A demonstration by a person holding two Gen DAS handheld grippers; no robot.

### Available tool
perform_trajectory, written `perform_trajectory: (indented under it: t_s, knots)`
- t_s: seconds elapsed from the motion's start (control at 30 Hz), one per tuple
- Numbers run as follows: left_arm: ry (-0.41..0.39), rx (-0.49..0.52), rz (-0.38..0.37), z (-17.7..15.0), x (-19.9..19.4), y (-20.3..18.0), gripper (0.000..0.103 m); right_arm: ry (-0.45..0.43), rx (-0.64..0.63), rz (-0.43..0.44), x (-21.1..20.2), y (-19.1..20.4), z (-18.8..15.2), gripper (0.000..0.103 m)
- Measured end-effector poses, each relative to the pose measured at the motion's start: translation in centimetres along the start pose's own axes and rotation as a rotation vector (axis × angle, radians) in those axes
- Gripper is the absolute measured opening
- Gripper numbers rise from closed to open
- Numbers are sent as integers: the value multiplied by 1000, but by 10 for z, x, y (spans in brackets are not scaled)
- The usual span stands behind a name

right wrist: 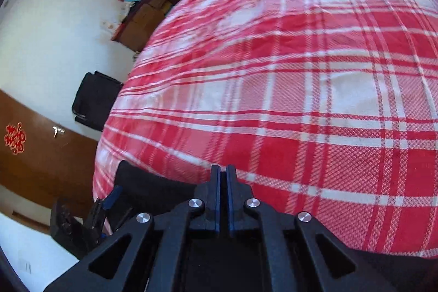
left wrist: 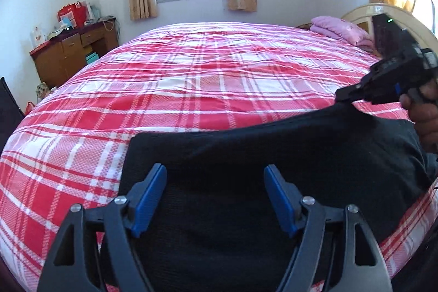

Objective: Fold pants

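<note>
Two hand-held grippers work black knit pants (left wrist: 273, 155) on a red-and-white plaid bed (left wrist: 191, 89).
Left hand-held gripper (left wrist: 216, 199) gapes over the cloth; right hand-held gripper (right wrist: 223, 182) pinches its edge.

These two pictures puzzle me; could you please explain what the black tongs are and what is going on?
No robot here: a person holds a two-finger gripper in each hand, each with a fisheye camera looking along its fingers. One picture is from the left gripper, whose blue pads stand open above black pants lying on a bed with a red plaid cover. At its right edge you see the right gripper, pinching the pants' edge. The other picture is the right gripper's own view: jaws shut, with the left gripper low at the left.
</note>
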State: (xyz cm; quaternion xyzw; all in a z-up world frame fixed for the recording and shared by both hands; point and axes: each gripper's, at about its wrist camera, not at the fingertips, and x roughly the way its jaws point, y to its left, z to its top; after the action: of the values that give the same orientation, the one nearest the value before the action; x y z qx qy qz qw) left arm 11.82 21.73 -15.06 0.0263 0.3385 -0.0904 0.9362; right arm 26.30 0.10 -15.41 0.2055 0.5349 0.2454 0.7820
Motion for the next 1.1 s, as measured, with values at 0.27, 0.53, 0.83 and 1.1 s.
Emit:
perform_trajectory:
  t_s: [0.27,0.53,0.83,1.1]
  knots:
    - [-14,30,-1,-2,-2,-3,84,31,29,32,-17,-26,-1,8]
    - [-35,-5,23,1,-13,-3,84,-167,-245,-240,-142,-29,-11,51]
    - [4,1,112,-4,-3,2,94,11,-309,-116,-154,-68,-84,52]
    - [16,51,153,-7,4,-2,101,-108,-79,-244,-166,-138,-71,51]
